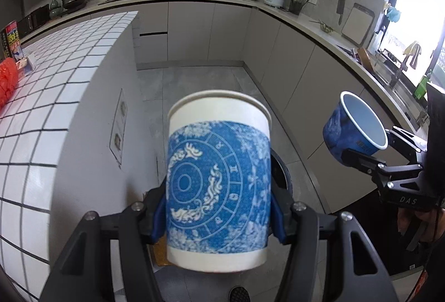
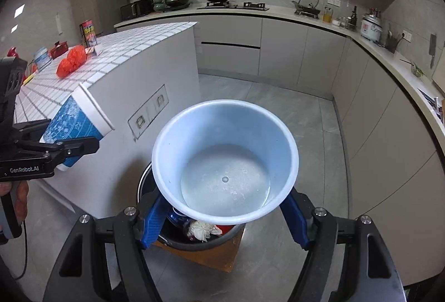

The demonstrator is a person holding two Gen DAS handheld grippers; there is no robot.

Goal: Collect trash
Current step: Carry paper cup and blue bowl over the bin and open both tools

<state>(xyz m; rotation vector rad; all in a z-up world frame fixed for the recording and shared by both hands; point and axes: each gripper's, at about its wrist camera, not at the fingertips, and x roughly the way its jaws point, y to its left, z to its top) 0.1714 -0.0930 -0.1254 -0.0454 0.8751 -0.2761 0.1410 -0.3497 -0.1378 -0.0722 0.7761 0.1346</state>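
A tall white paper cup (image 1: 218, 162) with a blue zodiac print fills the middle of the left wrist view, upright, with my left gripper (image 1: 218, 218) shut on its lower half. My right gripper (image 2: 225, 220) is shut on a blue paper bowl (image 2: 225, 162) whose pale inside looks empty. Just under the bowl stands a black trash bin (image 2: 194, 245) holding a crumpled tissue (image 2: 201, 229) and other scraps. From the left wrist, the right gripper (image 1: 381, 147) and its bowl (image 1: 350, 132) are at the right. The right wrist view has the left gripper (image 2: 55, 135) with the cup (image 2: 80, 118) at the left.
A white tiled island (image 2: 116, 57) rises close on the left, with an orange net bag (image 2: 71, 62) and small items on top. The bin rests on a brown wooden stand (image 2: 219, 257). Grey cabinets (image 2: 375, 121) line the back and right. A hand (image 2: 19, 199) holds the left gripper's handle.
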